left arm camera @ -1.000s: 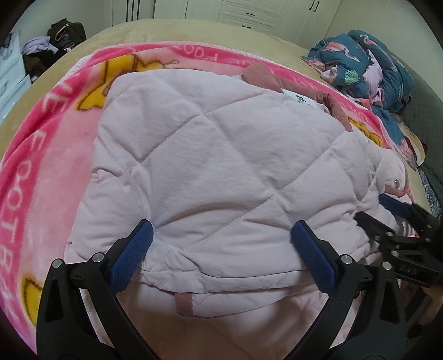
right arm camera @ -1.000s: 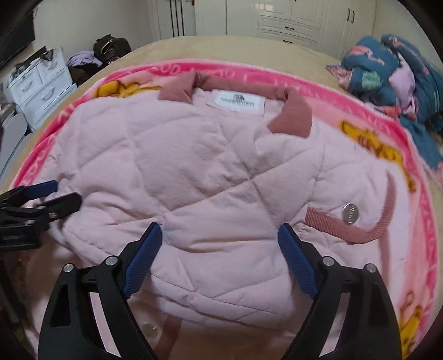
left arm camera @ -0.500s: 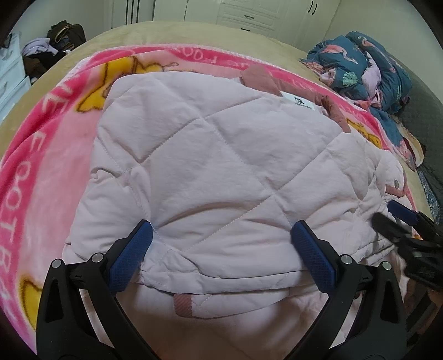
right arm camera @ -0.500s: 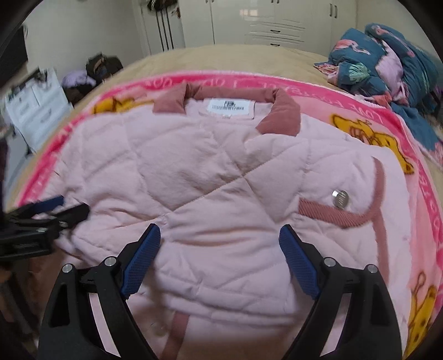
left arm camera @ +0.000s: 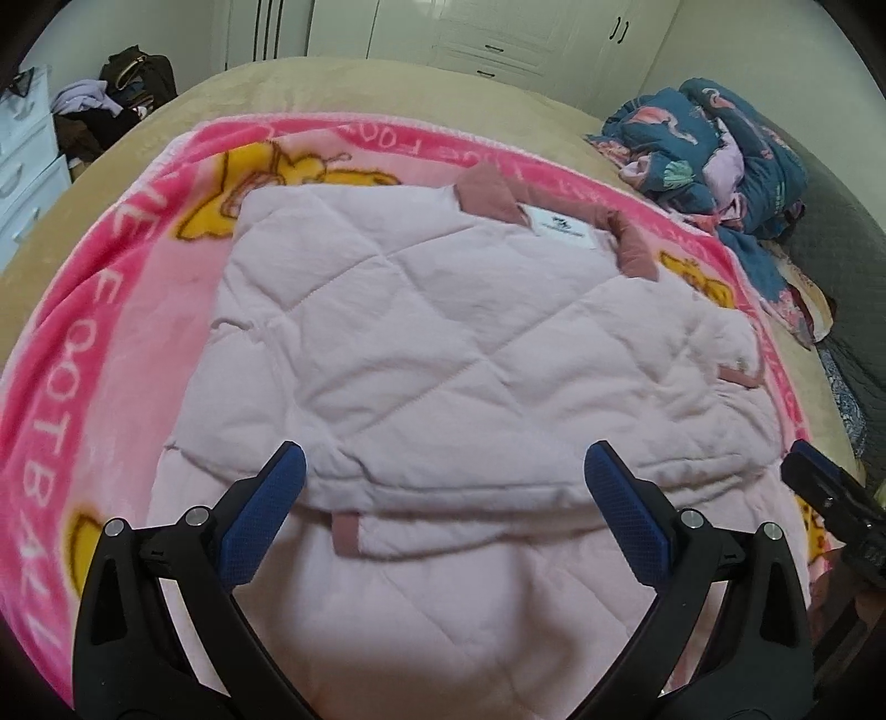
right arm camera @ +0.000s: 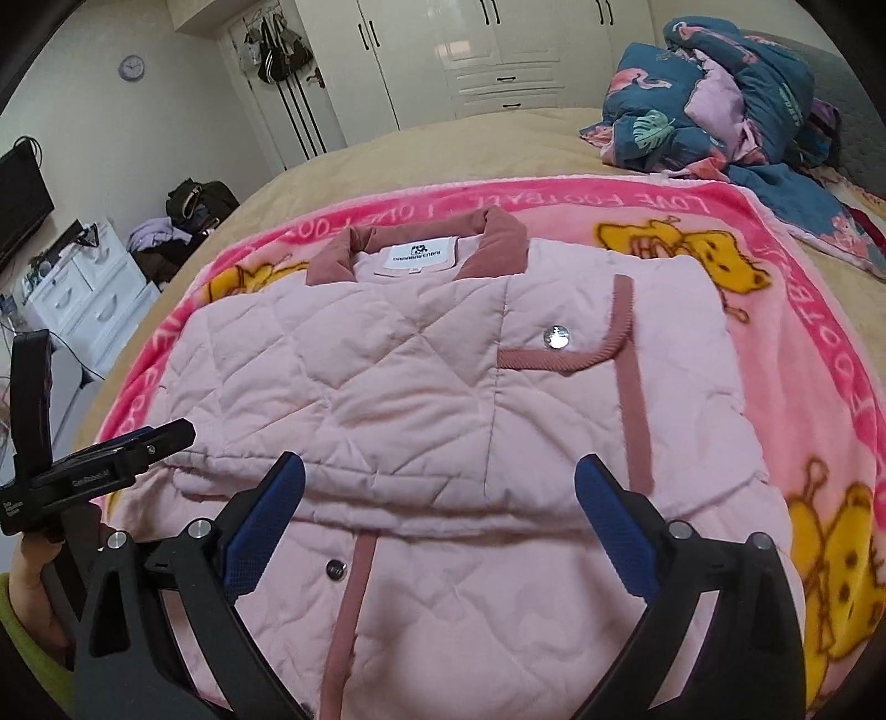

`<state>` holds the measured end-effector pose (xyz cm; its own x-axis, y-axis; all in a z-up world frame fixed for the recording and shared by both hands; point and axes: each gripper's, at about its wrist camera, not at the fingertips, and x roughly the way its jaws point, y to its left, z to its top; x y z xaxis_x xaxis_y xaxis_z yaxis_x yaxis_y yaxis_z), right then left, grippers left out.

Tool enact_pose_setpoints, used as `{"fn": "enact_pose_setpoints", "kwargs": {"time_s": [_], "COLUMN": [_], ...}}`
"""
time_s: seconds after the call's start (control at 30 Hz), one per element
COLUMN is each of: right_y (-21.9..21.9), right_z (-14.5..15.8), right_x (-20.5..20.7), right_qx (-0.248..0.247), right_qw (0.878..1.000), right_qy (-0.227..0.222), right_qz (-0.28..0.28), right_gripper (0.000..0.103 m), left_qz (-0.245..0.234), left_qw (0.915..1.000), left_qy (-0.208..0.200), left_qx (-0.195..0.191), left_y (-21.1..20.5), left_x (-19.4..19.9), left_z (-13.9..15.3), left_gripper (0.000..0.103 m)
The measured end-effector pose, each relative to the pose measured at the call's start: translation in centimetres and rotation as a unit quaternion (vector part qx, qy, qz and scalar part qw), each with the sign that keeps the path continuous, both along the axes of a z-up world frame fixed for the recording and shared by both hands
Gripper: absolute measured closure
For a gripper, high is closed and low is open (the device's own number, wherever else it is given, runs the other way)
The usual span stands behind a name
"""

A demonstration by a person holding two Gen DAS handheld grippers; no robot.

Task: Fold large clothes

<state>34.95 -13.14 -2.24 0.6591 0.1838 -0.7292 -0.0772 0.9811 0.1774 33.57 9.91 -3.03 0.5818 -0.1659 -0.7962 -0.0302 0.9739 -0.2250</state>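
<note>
— Where the quilted pink jacket (right arm camera: 421,399) lies, is it ahead of both pairs of fingers?

— Yes. It is spread on the pink cartoon blanket (right arm camera: 819,343), partly folded: an upper layer lies doubled over the lower part, and its folded edge runs just beyond the blue finger pads in both views. The dusty-rose collar (right arm camera: 498,243) with the white label (right arm camera: 418,256) sits at the far end, away from the fingers.

— And the fingers themselves?

— The left gripper (left arm camera: 443,482) is spread wide and released, holding nothing; its pads hover over the jacket's near portion. The right gripper (right arm camera: 440,479) is likewise parted and empty, above the front placket with its snap button (right arm camera: 335,566).

— Anything to the side of the right fingers?

— A silver snap (right arm camera: 555,337) and rose trim lie beyond the right-hand finger. At the left edge of the right wrist view the other gripper shows, held by a hand (right arm camera: 33,576) with a green cuff.

— Further out?

— The blanket covers a tan bed (right arm camera: 421,149). A heap of dark blue floral bedding (right arm camera: 731,94) sits far right, white wardrobes (right arm camera: 498,50) stand behind, and a white drawer unit (right arm camera: 88,293) is far left.
</note>
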Motion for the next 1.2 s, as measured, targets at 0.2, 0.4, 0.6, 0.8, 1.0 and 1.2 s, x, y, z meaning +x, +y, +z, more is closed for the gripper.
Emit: {"fn": "enact_pose_setpoints", "kwargs": {"time_s": [0.2,0.4,0.6,0.8,1.0,1.2], "right_y": [-0.1,-0.1,-0.4,-0.4,-0.6,-1.0], "right_z": [1.1,2.9,4.6,6.1,7.5,8.8], "right_x": [-1.9,-3.8,-5.3,-6.7,-8.3,-10.3], "right_qx": [0.02,0.025,0.026,0.025,0.038,0.051], "right_qw": [1.0,0.999,0.999,0.998,0.997,0.996], "right_qy": [-0.003,-0.02,-0.036,-0.049,-0.062,-0.076], "right_qz": [0.005,0.005,0.005,0.007,0.014,0.013], "right_gripper": [0.005,0.004,0.004,0.004,0.004,0.004], "left_qz": [0.001,0.001,-0.001,-0.003,-0.007,-0.006], "left_qw": [0.9999,0.9996,0.9991,0.9984,0.9978,0.9964], "left_qy": [-0.013,-0.027,-0.041,-0.057,-0.066,-0.082], "left_qx": [-0.008,-0.009,-0.009,-0.009,-0.008,-0.018], "left_y": [-0.2,-0.5,-0.6,-0.7,-1.0,-1.3], "left_x": [-2.1,-4.2,-5.8,-7.6,-9.3,-11.4], "left_z": [2.1,4.1,5.9,7.7,8.9,10.1], "left_gripper": [0.008,0.008,0.008,0.008,0.008,0.008]}}
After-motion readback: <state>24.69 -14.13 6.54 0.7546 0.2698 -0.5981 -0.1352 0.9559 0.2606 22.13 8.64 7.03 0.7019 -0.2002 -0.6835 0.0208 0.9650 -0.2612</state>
